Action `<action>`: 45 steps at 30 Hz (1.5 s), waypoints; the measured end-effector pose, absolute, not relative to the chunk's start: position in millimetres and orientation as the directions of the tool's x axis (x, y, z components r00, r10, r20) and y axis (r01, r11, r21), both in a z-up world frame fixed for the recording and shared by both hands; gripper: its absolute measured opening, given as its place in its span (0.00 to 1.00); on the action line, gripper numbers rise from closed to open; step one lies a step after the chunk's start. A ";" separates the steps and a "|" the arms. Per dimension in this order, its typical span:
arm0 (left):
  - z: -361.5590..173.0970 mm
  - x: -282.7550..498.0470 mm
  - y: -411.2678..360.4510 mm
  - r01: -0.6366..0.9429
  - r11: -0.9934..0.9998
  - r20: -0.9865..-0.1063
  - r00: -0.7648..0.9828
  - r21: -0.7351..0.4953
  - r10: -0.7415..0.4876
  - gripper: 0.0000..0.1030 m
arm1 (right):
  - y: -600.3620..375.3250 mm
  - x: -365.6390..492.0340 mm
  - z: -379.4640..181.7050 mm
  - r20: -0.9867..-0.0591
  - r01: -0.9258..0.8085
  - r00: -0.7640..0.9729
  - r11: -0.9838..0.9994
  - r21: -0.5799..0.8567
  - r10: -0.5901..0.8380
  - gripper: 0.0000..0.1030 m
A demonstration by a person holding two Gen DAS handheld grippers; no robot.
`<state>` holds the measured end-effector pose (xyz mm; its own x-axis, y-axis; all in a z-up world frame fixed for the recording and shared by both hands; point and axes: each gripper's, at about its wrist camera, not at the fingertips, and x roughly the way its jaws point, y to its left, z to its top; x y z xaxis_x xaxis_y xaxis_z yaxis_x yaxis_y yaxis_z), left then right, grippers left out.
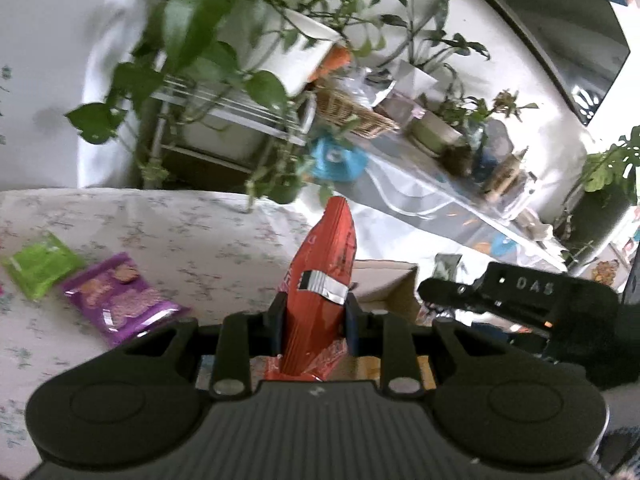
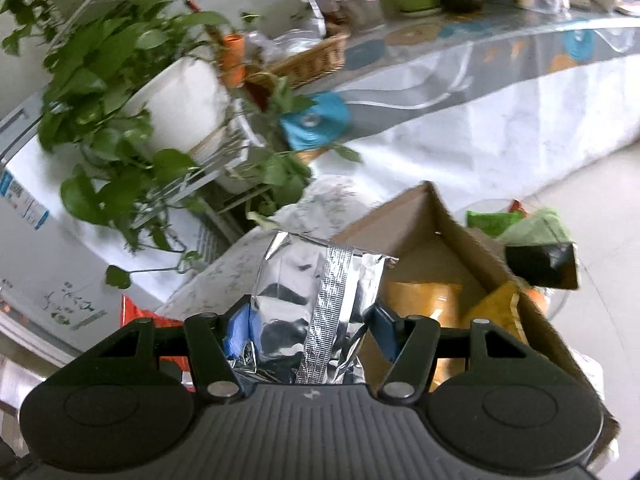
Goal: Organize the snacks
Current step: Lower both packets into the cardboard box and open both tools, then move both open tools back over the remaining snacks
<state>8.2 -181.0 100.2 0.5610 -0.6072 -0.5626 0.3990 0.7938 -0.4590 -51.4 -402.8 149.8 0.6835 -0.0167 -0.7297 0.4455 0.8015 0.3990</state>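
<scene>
Between the two blue-padded fingers of the left claw (image 1: pixel 313 320) stands a tall orange-red foil snack bag (image 1: pixel 320 276) with a silver seam strip, clamped on both sides and held upright above the worktop (image 1: pixel 192 240), which is covered in a pale floral cloth. To the left on that cloth lie a flat purple snack packet printed with biscuits (image 1: pixel 116 296) and, just beyond it further left, a flat lime-green snack packet (image 1: pixel 38 264); the two sit close together, and whether they touch cannot be told. To the right of the red bag, the black body of the right claw shows from the side, with the edge of an open brown cardboard box (image 1: pixel 394 284) behind it.

In the right wrist view, the right claw (image 2: pixel 308 328) grips a crinkled silver foil snack bag (image 2: pixel 316 300) between its fingers, its ridged seam facing the camera. The cardboard box (image 2: pixel 452 236) lies just right of and beyond the bag, open at the top, with yellow-orange packets (image 2: pixel 432 300) inside. A sliver of the red bag shows at the near left.

Far behind are leafy green potted plants (image 2: pixel 120 80) on a white wire rack, a woven wicker basket (image 2: pixel 312 60) and a long glass-topped counter (image 2: pixel 480 52).
</scene>
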 end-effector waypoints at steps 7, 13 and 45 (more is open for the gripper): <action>92.4 5.8 -216.5 0.409 0.760 -0.557 0.519 -0.504 -0.648 0.25 | -421.8 -65.3 148.2 -0.746 0.512 0.662 0.773 0.376 -0.076 0.66; 84.2 4.7 -242.6 0.417 0.765 -0.582 0.497 -0.491 -0.644 0.25 | -433.6 -75.1 146.4 -0.760 0.550 0.643 0.748 0.371 -0.095 0.66; 99.2 10.5 -159.8 0.447 0.848 -0.676 0.533 -0.285 -0.509 0.95 | -403.1 -58.0 150.2 -0.720 0.437 0.693 0.785 0.439 0.017 0.86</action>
<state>10.5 -159.8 99.2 0.5329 -0.5085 -0.6763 0.4472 0.8478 -0.2851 -58.0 -403.1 150.2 0.6934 0.0174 -0.7203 0.4368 0.7849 0.4394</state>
